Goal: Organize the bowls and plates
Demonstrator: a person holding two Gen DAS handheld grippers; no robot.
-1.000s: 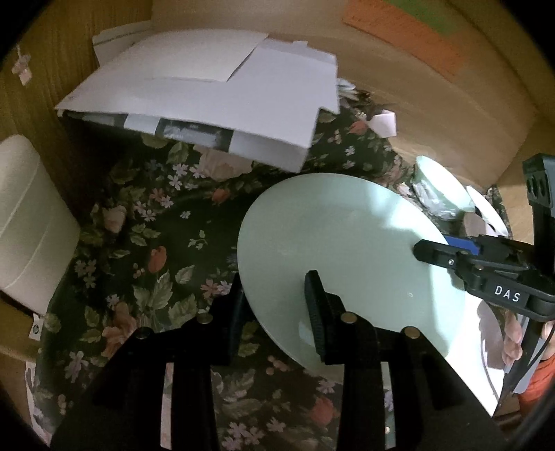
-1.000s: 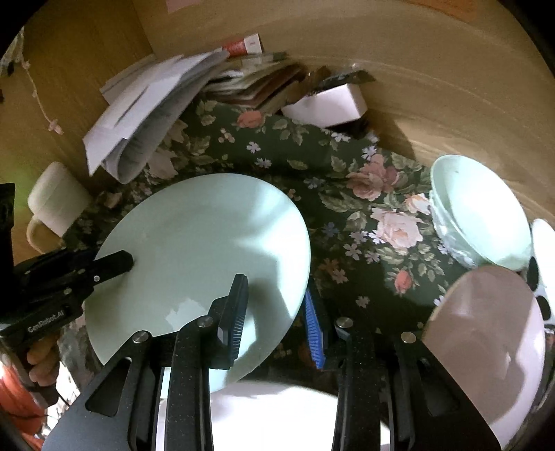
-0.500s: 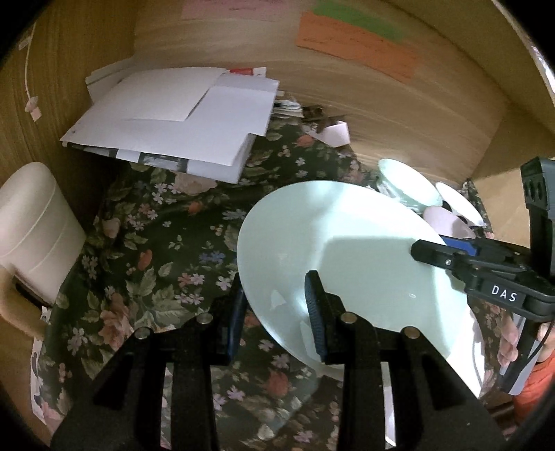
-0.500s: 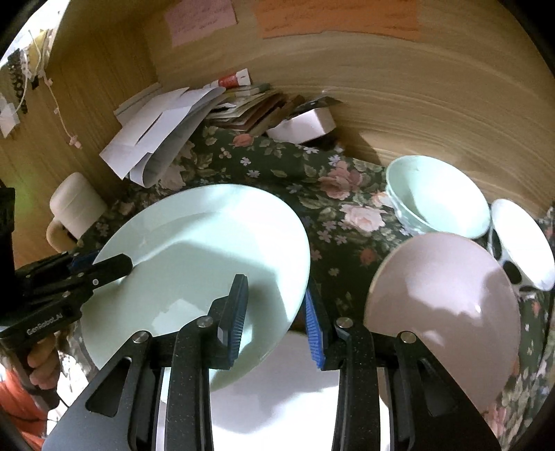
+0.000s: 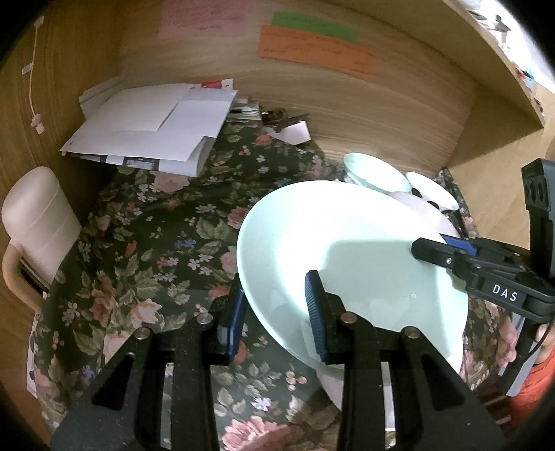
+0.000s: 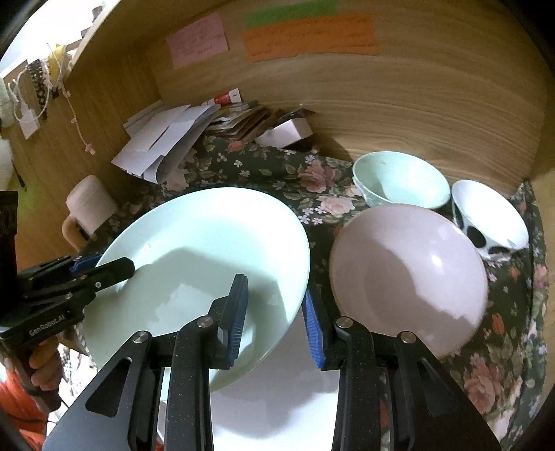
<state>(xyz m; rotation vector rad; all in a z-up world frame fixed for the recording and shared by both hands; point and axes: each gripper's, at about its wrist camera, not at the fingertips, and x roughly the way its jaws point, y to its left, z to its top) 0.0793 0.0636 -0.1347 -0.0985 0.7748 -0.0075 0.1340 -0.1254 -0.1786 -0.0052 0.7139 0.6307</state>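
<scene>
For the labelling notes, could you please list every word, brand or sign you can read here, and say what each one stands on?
"DAS": white letters on the right gripper, seen from the left wrist.
"GenRobot.AI": on the left gripper, seen from the right wrist.
Handwriting on the pink note, orange note and green note: too blurred to read.

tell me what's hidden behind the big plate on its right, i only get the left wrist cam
observer: a pink dish lies whole on the floral cloth, right of the pale green plate, with a strip of cloth showing between them.
operator: anything in that green bowl at the back
observer: no, the green bowl is empty; the right wrist view looks straight into it.
</scene>
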